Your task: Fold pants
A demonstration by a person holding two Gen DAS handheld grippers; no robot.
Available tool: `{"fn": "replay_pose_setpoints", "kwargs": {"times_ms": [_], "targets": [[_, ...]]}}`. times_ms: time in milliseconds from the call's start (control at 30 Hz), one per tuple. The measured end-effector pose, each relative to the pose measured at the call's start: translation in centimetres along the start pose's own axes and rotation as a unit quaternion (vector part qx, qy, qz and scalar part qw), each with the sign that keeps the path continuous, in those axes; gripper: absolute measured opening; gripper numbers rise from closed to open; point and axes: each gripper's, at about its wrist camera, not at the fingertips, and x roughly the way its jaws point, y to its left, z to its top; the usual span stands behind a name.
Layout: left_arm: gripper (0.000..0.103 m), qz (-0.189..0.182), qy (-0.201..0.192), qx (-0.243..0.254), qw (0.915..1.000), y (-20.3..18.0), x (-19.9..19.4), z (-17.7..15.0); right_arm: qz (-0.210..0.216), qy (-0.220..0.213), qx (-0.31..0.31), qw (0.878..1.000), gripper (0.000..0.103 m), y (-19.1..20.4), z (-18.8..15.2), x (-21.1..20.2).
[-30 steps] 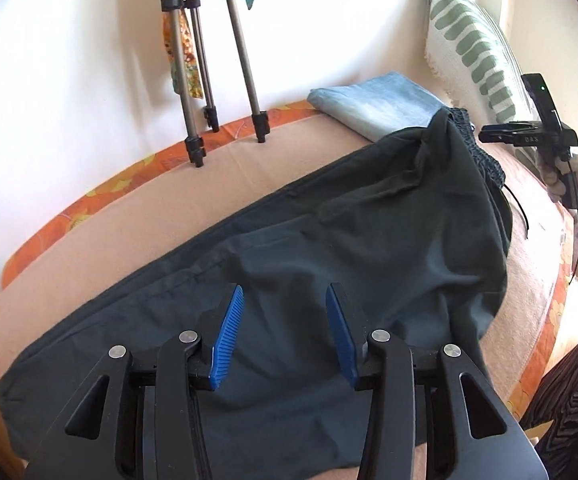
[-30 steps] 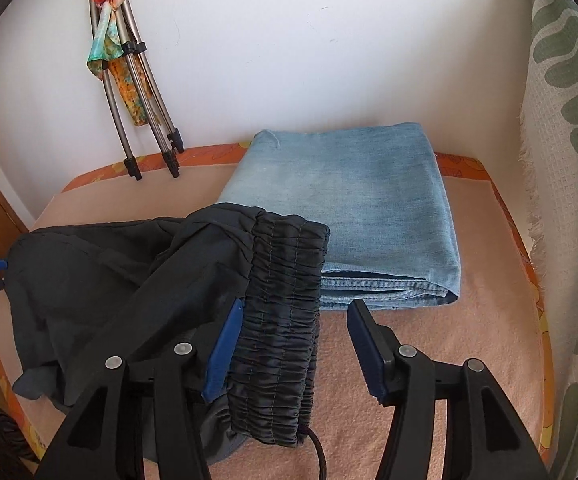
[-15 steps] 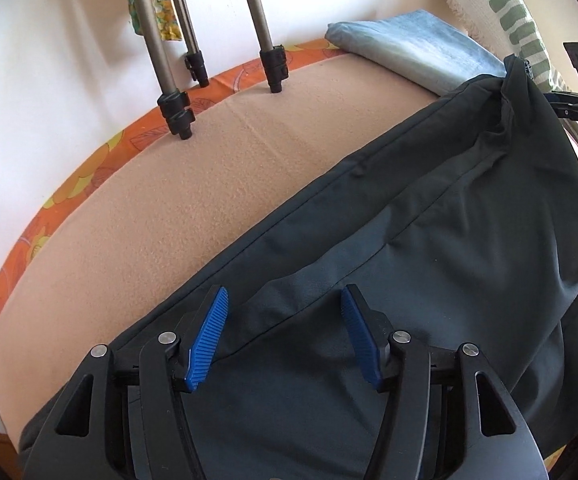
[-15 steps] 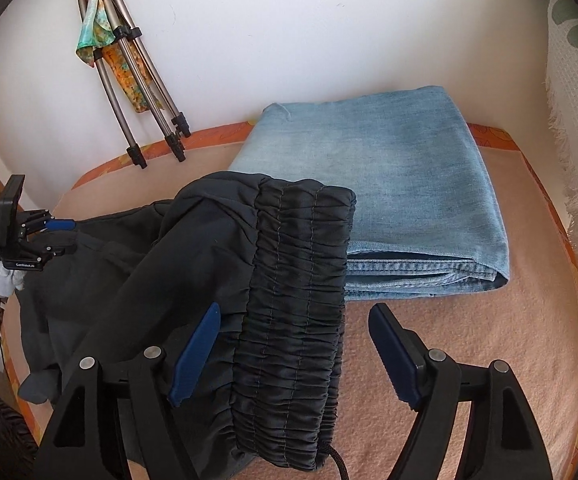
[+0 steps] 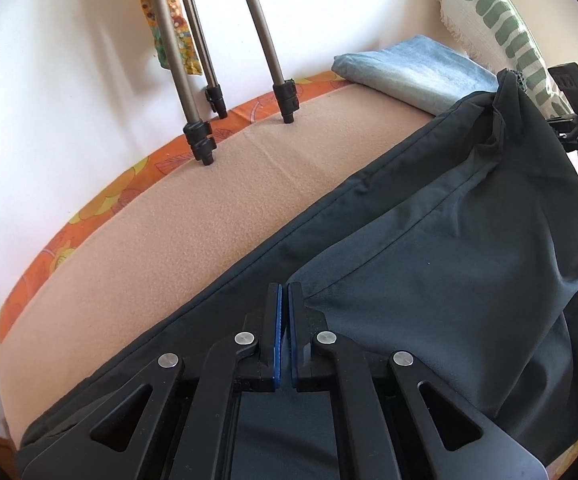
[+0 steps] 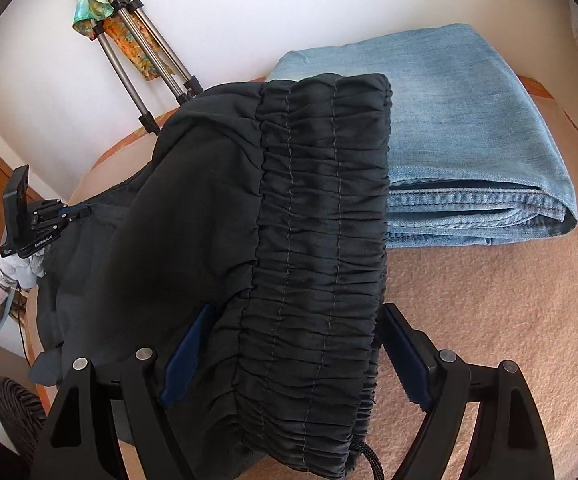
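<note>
Dark grey pants [image 5: 429,248] lie stretched across a tan blanket [image 5: 161,232] on a bed. My left gripper [image 5: 283,300] is shut on a fold of the pants at the leg end. In the right wrist view the gathered elastic waistband [image 6: 321,220] lies between the spread blue pads of my right gripper [image 6: 293,344], which is open around it; the waistband is raised off the blanket. The left gripper also shows far left in the right wrist view [image 6: 65,214], the right gripper far right in the left wrist view [image 5: 577,120].
Folded light-blue jeans [image 6: 461,120] lie at the back by the wall, just beyond the waistband. Tripod legs [image 5: 201,80] stand on the bed's far edge by the white wall. A green-patterned cushion [image 5: 489,4] leans at the right. A black drawcord [image 6: 369,456] hangs from the waistband.
My left gripper has closed from wide open onto the pants fabric. My right gripper has moved in closer around the waistband, and the pants are pulled straighter.
</note>
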Motion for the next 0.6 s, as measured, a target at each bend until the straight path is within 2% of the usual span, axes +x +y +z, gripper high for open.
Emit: {"fn": "replay_pose_setpoints", "kwargs": {"times_ms": [100, 133, 200, 233, 300, 367, 467, 600], "targets": [[0.000, 0.021, -0.004, -0.014, 0.9997, 1.4, -0.4, 0.4, 0.008, -0.006, 0.009, 1.000, 0.086, -0.1, -0.2, -0.2], [0.000, 0.027, -0.007, -0.023, 0.9993, 1.9, -0.6, 0.5, 0.006, -0.010, 0.013, 1.000, 0.079, -0.2, -0.3, -0.3], [0.000, 0.002, -0.016, -0.040, 0.9991, 2.6, -0.6, 0.8, 0.006, -0.010, 0.018, 1.000, 0.066, -0.4, -0.5, -0.4], [0.000, -0.008, -0.012, -0.042, 0.9990, 2.7, -0.5, 0.9, 0.008, -0.010, 0.017, 1.000, 0.066, -0.4, -0.7, -0.5], [0.009, -0.040, 0.018, -0.048, 0.9979, 2.7, 0.3, 1.2, 0.006, -0.008, 0.013, 1.000, 0.066, -0.5, -0.8, -0.6], [0.057, -0.086, 0.045, -0.055, 0.9938, 2.5, 1.2, 1.2, 0.004, -0.009, 0.014, 1.000, 0.066, -0.4, -0.7, -0.7], [0.058, -0.062, 0.037, -0.037, 0.9967, 1.5, 1.8, 1.1, -0.001, -0.008, 0.010, 1.000, 0.066, -0.2, -0.7, -0.7], [0.057, -0.073, 0.066, -0.033, 0.9946, 0.8, 3.7, 0.7, 0.004, -0.007, 0.012, 1.000, 0.071, -0.1, -0.6, -0.5]]}}
